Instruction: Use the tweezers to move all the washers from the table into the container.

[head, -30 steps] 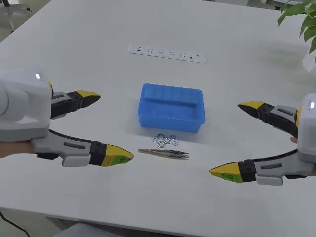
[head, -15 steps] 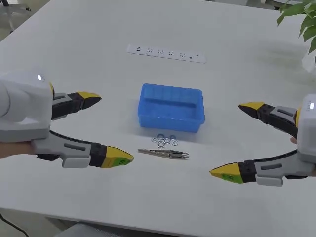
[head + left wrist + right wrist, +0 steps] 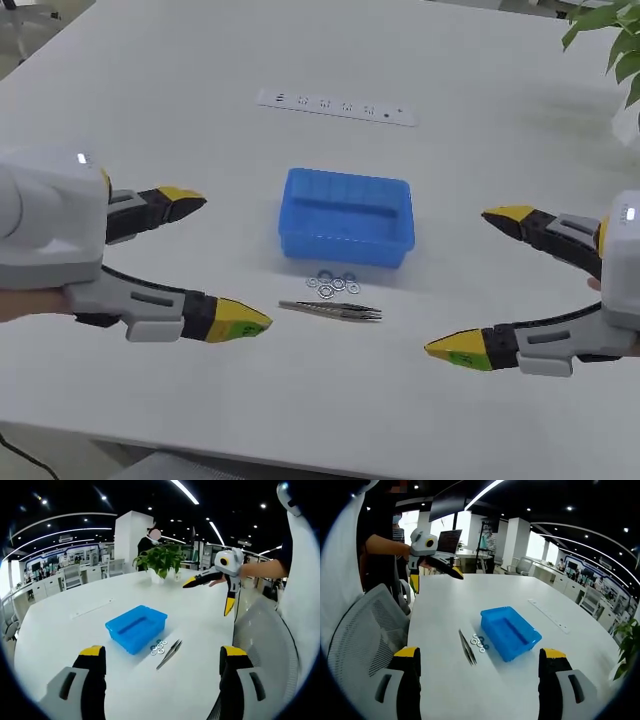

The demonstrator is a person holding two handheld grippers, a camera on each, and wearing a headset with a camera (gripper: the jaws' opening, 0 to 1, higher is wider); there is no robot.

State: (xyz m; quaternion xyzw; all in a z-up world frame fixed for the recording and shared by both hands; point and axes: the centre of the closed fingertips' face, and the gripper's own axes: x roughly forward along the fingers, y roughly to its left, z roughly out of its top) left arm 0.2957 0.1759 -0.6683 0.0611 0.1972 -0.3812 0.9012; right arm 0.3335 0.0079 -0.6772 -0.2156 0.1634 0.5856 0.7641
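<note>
The washers [image 3: 333, 284] lie in a tight little cluster on the desk [image 3: 180, 70], just in front of the near wall of the blue container [image 3: 345, 248]. I cannot tell whether any of them touches that wall. The tweezers [image 3: 332, 311] lie flat just on my side of the washers, stretched crosswise, with a thin strip of bare desk between the two. The container stands open side up, near the middle of the desk.

My left tongs [image 3: 232, 261] hang to the left of the tweezers with the jaws spread wide and nothing between them. My right tongs [image 3: 458, 280] hang to the right, likewise gaping and holding nothing. Both are above the desk and well apart from the tweezers and the washers.

Beyond the container a white power strip [image 3: 335, 107] lies across the desk. Green leaves of a plant [image 3: 610, 40] show at the far right corner. A grey mesh chair [image 3: 365, 630] stands at the desk's near edge in the right gripper view.
</note>
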